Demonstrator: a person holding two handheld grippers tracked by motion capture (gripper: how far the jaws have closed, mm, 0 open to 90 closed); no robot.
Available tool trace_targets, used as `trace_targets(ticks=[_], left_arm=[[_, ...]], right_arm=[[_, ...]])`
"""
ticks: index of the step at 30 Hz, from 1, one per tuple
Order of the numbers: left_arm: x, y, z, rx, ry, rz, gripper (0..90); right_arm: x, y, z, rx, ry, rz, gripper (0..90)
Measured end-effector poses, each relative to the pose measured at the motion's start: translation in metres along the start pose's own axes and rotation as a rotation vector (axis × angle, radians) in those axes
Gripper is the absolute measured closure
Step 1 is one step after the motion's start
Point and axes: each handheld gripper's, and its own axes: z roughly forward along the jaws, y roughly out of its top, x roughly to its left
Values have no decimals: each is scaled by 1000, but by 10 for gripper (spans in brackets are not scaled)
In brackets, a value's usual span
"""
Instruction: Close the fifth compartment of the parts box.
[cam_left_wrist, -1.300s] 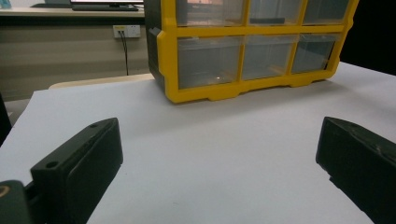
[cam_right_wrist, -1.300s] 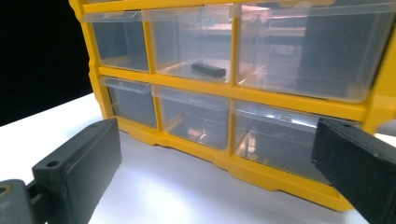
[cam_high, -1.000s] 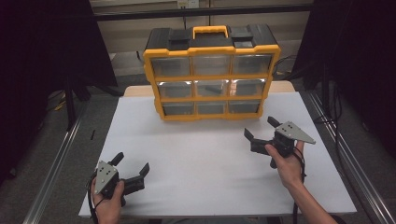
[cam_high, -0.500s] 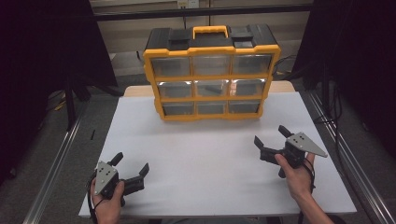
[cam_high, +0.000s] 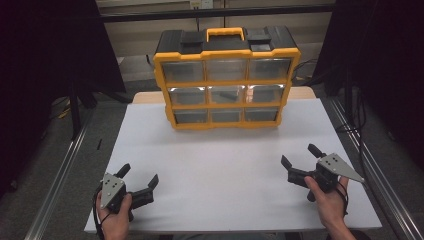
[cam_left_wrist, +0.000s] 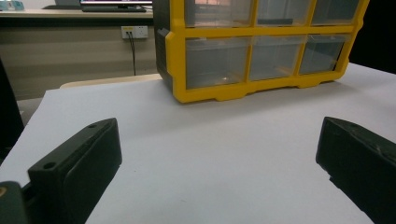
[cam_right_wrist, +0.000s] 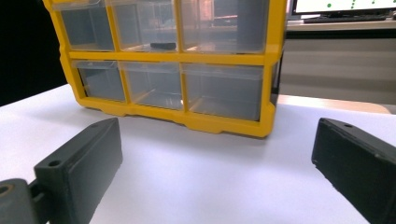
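A yellow and black drawer organizer (cam_high: 226, 80) with clear drawers stands upright at the back middle of the white table (cam_high: 225, 165); it also fills the top of the left gripper view (cam_left_wrist: 261, 51) and the right gripper view (cam_right_wrist: 173, 60). A small dark item (cam_right_wrist: 163, 45) lies in the middle drawer. My left gripper (cam_high: 139, 175) rests open near the front left corner, nothing between its jaws. My right gripper (cam_high: 301, 156) is open near the front right, held just above the table, also empty. Both point toward the organizer from well short of it.
The table's front edge runs just behind both hands. Metal rails (cam_high: 55, 175) flank the table on the floor, with dark curtains on both sides. A desk with a keyboard (cam_left_wrist: 114, 8) stands behind the organizer.
My right gripper has drawn back from mid-right toward the front right edge and lowered. The left gripper has stayed put.
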Motion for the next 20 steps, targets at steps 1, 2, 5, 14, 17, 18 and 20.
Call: trace_targets(ticks=[1, 2, 5, 14, 17, 18, 20], left_arm=[[0, 0, 0, -1, 0, 1, 5], [0, 0, 0, -1, 0, 0, 5], [1, 0, -1, 3, 3, 6, 5], [0, -1, -1, 12, -3, 6, 5], [0, -1, 0, 13, -12, 4, 5], [0, -1, 0, 11, -15, 5, 5], [0, 0, 0, 9, -14, 3, 5]], right_arm=[[0, -1, -2, -2, 0, 5, 13], [-1, -1, -3, -1, -4, 2, 13], [-2, -3, -9, 2, -14, 0, 11], [-7, -17, -24, 27, -44, 5, 12], [-8, -16, -24, 16, -46, 10, 12], [-8, -16, -23, 18, -48, 12, 12], [-8, -17, -20, 23, -51, 11, 13]])
